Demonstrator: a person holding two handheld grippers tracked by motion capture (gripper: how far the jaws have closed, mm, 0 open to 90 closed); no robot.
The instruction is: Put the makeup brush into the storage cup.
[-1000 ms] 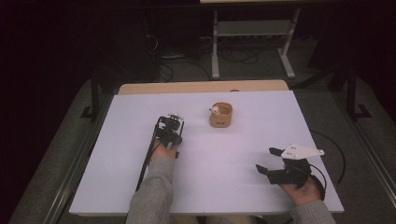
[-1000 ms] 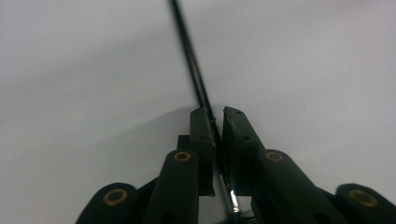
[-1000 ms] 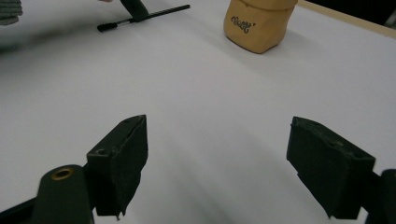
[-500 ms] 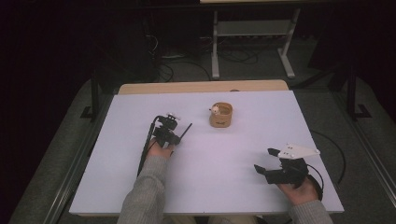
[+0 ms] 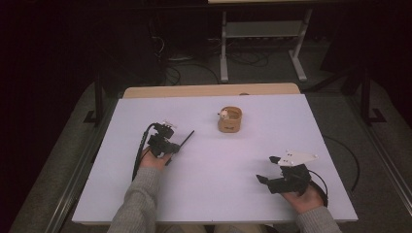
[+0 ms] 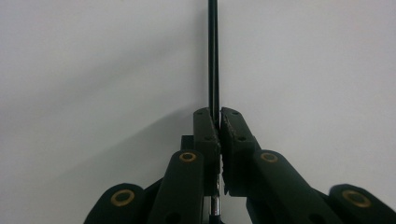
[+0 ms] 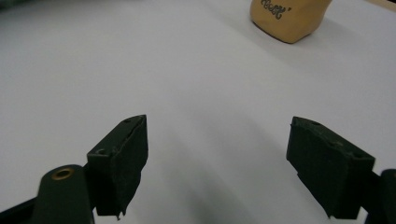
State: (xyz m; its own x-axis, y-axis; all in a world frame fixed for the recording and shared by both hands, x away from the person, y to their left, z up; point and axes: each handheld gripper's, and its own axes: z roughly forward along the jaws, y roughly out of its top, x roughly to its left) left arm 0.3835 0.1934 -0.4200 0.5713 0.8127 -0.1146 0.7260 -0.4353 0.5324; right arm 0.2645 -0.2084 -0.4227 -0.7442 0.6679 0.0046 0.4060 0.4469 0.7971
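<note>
Under both your hands lies the white table (image 5: 214,194), with a strip of pale wood (image 5: 209,91) along its far edge and dark floor around it. Toward the far middle of that surface stands the tan cup (image 5: 230,120), upright, with something small and whitish (image 5: 224,115) at its rim; what that is you cannot tell from the high view. From the right gripper view the same cup (image 7: 287,18) sits ahead and to the right, dark lettering on its side, well apart from your jaws.

Your right gripper (image 5: 268,171) rests near the front right of the table, its pale three-cornered plate on top. Its jaws stand wide apart with bare table between them and nothing held.

Your left gripper (image 5: 174,143) is at the left of the table, well apart from the cup. Its jaws are pressed together on a thin black rod (image 5: 186,137), which sticks out toward the cup and ends short of it. Seen in the left gripper view, the rod (image 6: 213,56) runs straight up from between the pads (image 6: 205,135) over plain white table, and whether its tip touches the surface you cannot tell.
</note>
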